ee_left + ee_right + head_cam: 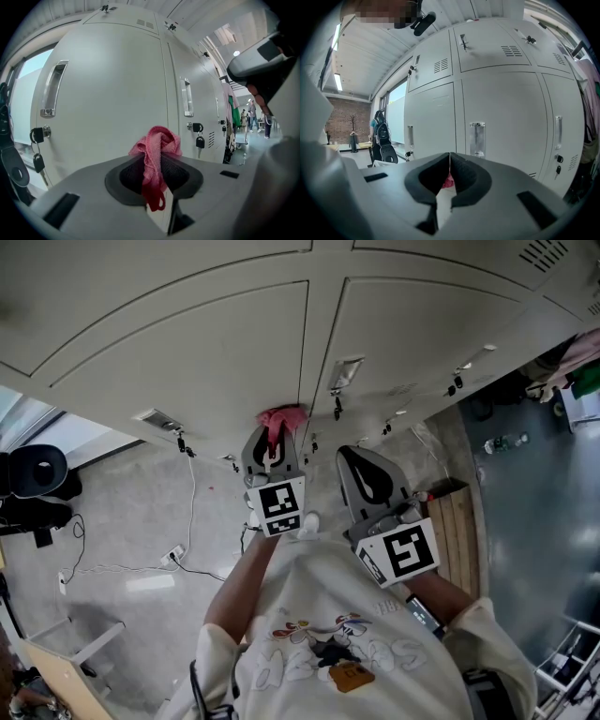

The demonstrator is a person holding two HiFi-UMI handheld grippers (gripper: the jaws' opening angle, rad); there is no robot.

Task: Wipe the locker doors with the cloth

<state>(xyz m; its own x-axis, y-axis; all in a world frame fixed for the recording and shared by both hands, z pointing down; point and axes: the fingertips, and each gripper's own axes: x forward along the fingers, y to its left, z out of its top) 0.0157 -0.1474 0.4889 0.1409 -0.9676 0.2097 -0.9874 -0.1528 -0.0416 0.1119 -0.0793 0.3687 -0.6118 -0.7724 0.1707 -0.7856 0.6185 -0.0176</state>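
Nearby, padlock (200, 141) hangs beside left tool (153, 163)'s cloth (157, 139)

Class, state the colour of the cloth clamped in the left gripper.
Pink. The cloth shows best in the left gripper view, bunched between the jaws.

White short-sleeved T-shirt (375, 615) at lower centre of frame, with a cartoon print and an orange-brown patch (352, 676) on the chest. Dark band (424, 613) on the right wrist. Left gripper (273, 439) and right gripper (349, 456): grey shells, black jaw pads, each bearing a white cube (277, 505) with black square markers.
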